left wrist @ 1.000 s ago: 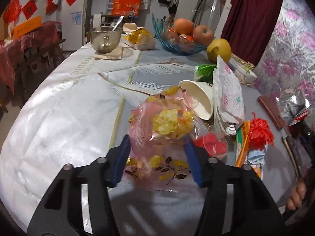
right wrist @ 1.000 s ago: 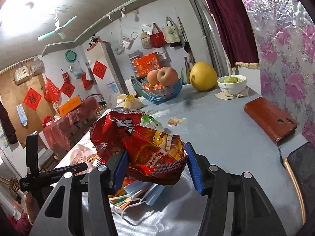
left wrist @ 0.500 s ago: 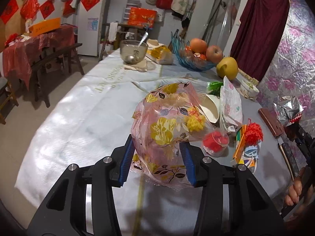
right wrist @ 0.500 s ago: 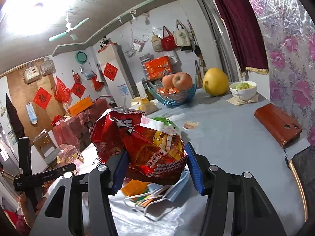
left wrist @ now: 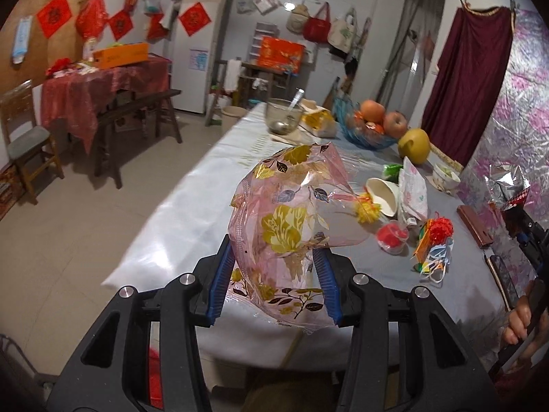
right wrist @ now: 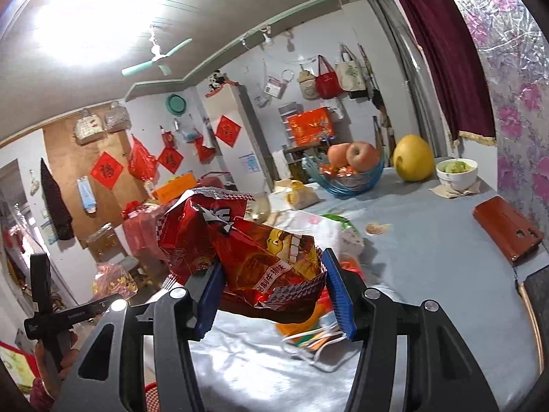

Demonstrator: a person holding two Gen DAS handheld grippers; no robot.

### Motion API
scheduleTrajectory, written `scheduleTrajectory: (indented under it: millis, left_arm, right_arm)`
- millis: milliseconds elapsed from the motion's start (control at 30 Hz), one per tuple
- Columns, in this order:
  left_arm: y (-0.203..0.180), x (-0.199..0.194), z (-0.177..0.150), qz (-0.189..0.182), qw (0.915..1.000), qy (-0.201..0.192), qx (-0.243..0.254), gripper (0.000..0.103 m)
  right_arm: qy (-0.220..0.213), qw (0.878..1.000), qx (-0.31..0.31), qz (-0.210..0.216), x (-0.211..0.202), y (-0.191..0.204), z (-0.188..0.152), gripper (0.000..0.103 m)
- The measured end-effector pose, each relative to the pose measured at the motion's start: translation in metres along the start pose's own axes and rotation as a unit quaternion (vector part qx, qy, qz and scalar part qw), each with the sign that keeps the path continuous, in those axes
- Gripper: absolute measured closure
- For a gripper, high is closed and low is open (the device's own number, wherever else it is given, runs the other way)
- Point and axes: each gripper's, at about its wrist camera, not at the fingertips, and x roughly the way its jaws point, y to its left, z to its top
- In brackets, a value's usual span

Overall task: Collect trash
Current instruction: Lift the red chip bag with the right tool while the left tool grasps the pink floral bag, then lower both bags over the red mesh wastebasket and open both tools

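Two grips: left gripper (left wrist: 272,283) pinches floral wrapper (left wrist: 291,219); right gripper (right wrist: 271,297) pinches snack bag (right wrist: 254,250). Risk: slick crumpled film could slip out mid-carry.

Lived-in home dining room. Long cloth-covered table (left wrist: 192,206) carries a fruit bowl (left wrist: 363,134) of apples, a pomelo (left wrist: 414,141), bowls. Far wall: white fridge (left wrist: 202,44) with red paper charms (left wrist: 195,19), tote bags (left wrist: 315,27) hung on hooks. Ceiling fan (right wrist: 156,58) overhead, maroon curtain (left wrist: 470,79) right, wooden chair (left wrist: 24,137) left.
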Motion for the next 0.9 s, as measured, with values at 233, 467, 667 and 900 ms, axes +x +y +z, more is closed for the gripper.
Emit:
scheduleTrajectory:
  millis: [233, 467, 667, 900]
  left_arm:
    - [0.040, -0.050, -0.024, 0.038, 0.9992, -0.010, -0.012, 0.057]
    - [0.098, -0.073, -0.066, 0.087, 0.9956, 0.026, -0.025, 0.057]
    - [0.161, -0.057, -0.121, 0.122, 0.9879, 0.082, -0.050, 0.057]
    - [0.211, 0.008, -0.177, 0.107, 0.9765, 0.165, -0.089, 0.055]
  right_arm:
    - [-0.009, 0.999, -0.024, 0.037, -0.031, 0.042, -0.002, 0.047]
    - [0.013, 0.996, -0.050, 0.073, -0.050, 0.089, -0.016, 0.047]
    - [0.051, 0.991, -0.075, 0.096, -0.045, 0.137, -0.041, 0.047]
    - [0.134, 0.980, -0.099, 0.113, -0.005, 0.186, -0.079, 0.047]
